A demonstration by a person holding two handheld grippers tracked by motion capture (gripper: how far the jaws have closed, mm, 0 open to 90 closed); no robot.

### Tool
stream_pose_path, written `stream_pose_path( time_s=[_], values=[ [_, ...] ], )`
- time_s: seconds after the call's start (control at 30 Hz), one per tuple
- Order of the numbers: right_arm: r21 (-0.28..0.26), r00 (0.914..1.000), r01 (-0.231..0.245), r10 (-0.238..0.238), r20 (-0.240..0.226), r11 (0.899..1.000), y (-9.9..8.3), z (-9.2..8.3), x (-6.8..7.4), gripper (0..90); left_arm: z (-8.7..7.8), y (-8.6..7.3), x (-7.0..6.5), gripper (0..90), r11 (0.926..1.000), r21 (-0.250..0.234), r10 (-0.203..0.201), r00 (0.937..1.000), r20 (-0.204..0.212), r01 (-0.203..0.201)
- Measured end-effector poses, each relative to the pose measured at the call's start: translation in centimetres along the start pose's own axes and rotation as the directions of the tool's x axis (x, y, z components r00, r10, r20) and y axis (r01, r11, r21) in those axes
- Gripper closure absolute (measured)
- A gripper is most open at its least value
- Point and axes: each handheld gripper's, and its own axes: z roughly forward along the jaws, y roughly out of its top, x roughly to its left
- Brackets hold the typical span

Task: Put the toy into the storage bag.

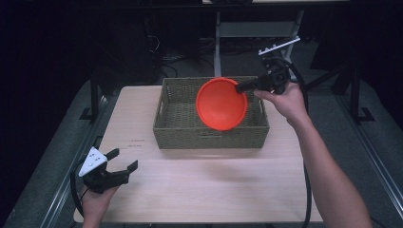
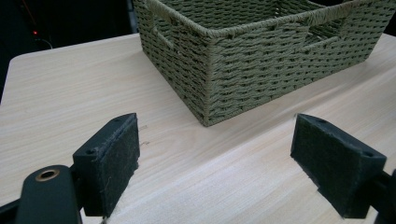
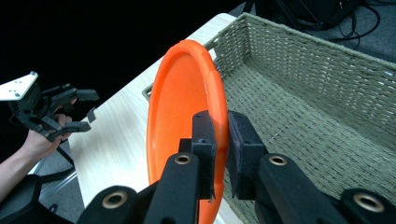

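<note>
Orange plate hangs tilted over the woven basket in the middle of the high view, and the right gripper pinches its rim. At lower left, the left gripper sits low over the desk with jaws wide.

Left gripper view: wide jaws, basket at the top.

Right gripper view: jaws squeeze the plate's rim at center.

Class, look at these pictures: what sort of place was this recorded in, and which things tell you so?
Probably a lab or workshop, not a home: a bare wooden table in a dark room, metal stands and cables behind it, and hand-held grippers, one gripping an orange plate over a woven basket.
</note>
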Motion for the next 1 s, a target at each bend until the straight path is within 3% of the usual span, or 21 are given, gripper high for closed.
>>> stream_pose_path(
  time_s=[1.0],
  values=[
    [-0.022,0.9909,-0.119,0.121,0.060,0.993,1.0,2.6,-4.3,81.9,-0.1,0.0,0.2,15.0,1.0000,0.000,-0.002,1.0000,0.005,0.002]
  ],
)
